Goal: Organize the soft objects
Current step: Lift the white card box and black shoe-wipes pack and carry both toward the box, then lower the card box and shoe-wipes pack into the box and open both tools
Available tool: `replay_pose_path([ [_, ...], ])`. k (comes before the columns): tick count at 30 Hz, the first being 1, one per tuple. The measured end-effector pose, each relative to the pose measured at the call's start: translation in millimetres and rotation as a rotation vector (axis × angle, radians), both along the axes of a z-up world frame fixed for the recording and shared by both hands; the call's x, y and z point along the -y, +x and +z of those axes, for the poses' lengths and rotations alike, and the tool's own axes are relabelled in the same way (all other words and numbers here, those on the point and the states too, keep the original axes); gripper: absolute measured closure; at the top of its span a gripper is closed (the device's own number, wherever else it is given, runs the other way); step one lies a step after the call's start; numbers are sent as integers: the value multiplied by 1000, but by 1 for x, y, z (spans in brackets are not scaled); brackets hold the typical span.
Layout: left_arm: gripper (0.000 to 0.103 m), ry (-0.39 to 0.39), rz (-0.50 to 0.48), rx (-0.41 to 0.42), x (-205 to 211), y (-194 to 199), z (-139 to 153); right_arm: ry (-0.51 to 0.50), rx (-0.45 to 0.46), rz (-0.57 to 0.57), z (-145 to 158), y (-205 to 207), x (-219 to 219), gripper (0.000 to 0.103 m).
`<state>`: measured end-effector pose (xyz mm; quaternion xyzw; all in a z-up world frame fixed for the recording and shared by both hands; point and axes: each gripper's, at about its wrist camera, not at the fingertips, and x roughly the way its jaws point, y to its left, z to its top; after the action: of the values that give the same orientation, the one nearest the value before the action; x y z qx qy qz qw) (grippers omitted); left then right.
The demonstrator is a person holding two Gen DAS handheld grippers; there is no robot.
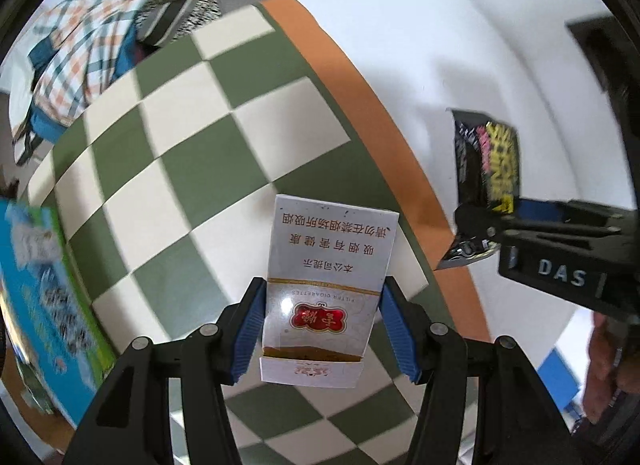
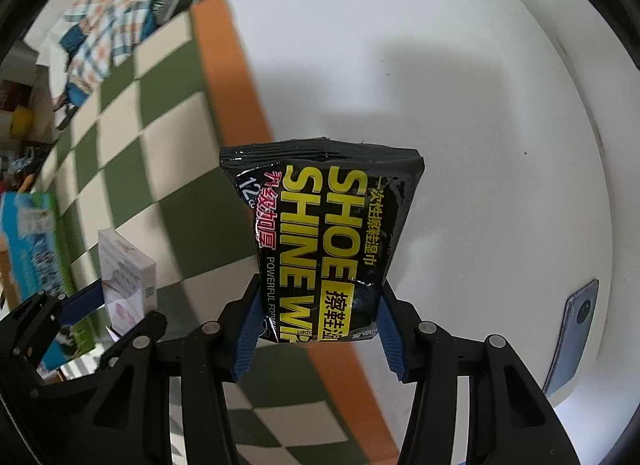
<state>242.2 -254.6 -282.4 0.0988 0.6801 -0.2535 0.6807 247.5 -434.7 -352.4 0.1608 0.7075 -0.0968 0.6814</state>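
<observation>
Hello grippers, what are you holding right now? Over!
Left gripper shut on cigarette pack. Right gripper shut on wipes pack. Nothing in the way.

A green-and-cream checkered cloth (image 1: 192, 153) edged in orange meets a white tabletop (image 2: 440, 85) under soft daylight

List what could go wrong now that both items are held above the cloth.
1. The shoe shine wipes pack is soft and crumples where the right hand-held gripper pinches its lower end; it may slip out.
2. The cigarette box, held in the left hand-held gripper, has its lid flipped open; contents could spill.
3. The phone lies close by and could get knocked.
</observation>
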Motion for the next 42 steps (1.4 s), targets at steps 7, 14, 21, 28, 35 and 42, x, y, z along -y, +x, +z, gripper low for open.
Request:
replay_pose_path([
  [7, 49, -111, 142, 45, -97, -5, 58, 84, 84, 51, 40, -23, -49, 49],
  [14, 49, -145, 299, 114, -218, -4, 106, 171, 170, 174, 98, -25, -163, 49],
  [21, 49, -109, 451, 110, -329, -14, 96, 251, 192, 321, 118, -21, -298, 49],
  [28, 49, -166, 542, -39, -381, 3, 43, 239, 154, 434, 107, -21, -397, 49],
  [35, 48, -235, 575, -192, -389, 21, -3, 179, 86, 445, 70, -11, -425, 48],
  [42, 48, -195, 574, -249, -380, 25, -22, 100, 52, 447, 55, -3, -430, 28],
])
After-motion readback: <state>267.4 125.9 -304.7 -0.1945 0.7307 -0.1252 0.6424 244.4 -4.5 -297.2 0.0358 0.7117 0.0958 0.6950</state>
